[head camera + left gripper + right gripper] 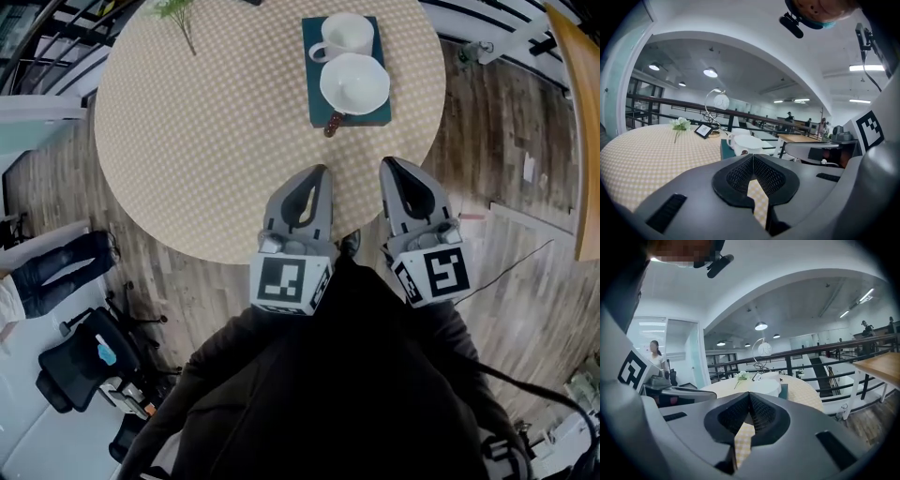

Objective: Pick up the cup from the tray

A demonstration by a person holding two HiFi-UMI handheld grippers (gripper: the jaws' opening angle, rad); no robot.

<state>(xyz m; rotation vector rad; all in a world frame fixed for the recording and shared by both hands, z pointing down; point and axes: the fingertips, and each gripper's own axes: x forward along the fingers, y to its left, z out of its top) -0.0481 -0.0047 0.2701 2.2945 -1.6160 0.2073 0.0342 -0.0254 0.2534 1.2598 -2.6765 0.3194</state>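
**Status: both grippers closed and empty, cup on the tray**

1. Left gripper. In the head view, your left gripper (322, 173) sits above the near edge of the round tabletop (216, 141), pointing toward the far side. The left gripper view shows its jaws together, with the ribbed pads meeting at the tips. Nothing is clamped between them; only the checked tabletop surface shows through the small gap below the pads.

2. Right gripper. Your right gripper (391, 166) sits just beside the left one, roughly parallel to it, also over the near edge of the tabletop. The right gripper view shows its jaws together and empty in the same way.

3. Task item. The white cup (345, 36) stands upright on the far end of a dark teal tray (314, 111), with its handle toward the left of the head view. A white bowl (354, 82) occupies the near end of the same tray, just beside the cup. A small dark object (332, 124) protrudes at the tray's near edge; you cannot tell what it is.

4. Clearance. The tray lies on the far right part of the tabletop. Both grippers are well apart from it, with bare tabletop between them and the tray.

5. Surroundings. A flower sprig (178, 14) lies at the far left of the tabletop. A wooden floor (506, 169) surrounds the tabletop.
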